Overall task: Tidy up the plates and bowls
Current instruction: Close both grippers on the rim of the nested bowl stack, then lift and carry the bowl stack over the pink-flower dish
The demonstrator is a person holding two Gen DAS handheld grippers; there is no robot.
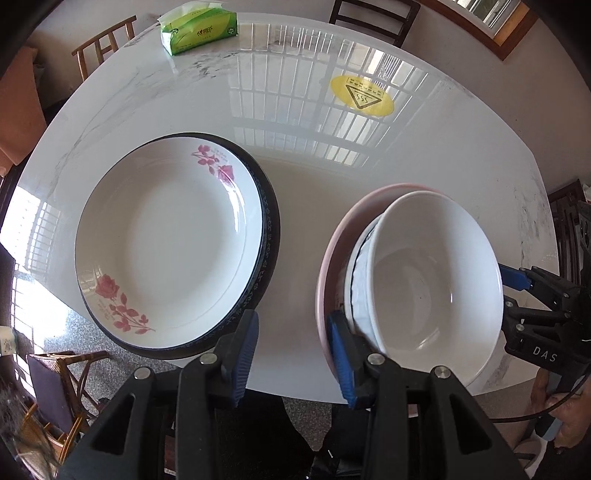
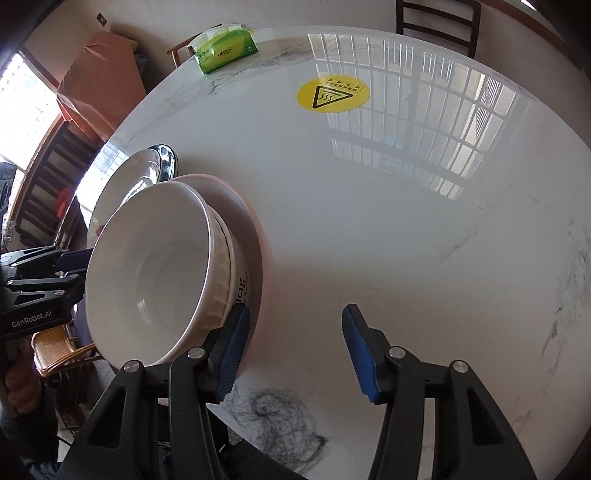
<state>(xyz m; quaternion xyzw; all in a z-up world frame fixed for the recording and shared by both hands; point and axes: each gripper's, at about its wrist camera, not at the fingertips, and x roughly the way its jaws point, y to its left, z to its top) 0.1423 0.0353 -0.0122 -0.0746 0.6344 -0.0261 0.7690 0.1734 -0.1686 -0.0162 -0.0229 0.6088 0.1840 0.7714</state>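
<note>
A white plate with pink roses (image 1: pixel 162 243) lies on a dark-rimmed plate (image 1: pixel 271 221) at the left of the white marble table (image 1: pixel 306 122). To its right a plain white bowl (image 1: pixel 436 273) sits inside a ribbed white bowl (image 1: pixel 360 273) on a pink plate (image 1: pixel 327 266). The same stack shows in the right wrist view (image 2: pixel 155 273). My left gripper (image 1: pixel 293 350) is open and empty, between the two stacks at the near edge. My right gripper (image 2: pixel 293 350) is open and empty, just right of the bowl stack; it also shows in the left wrist view (image 1: pixel 517 280).
A green tissue pack (image 1: pixel 199 31) lies at the far side of the table. A round yellow hot-surface sticker (image 1: pixel 364 96) is on the tabletop. Wooden chairs (image 1: pixel 373 16) stand around the table. A dark scribble-like vein (image 2: pixel 280 421) marks the near edge.
</note>
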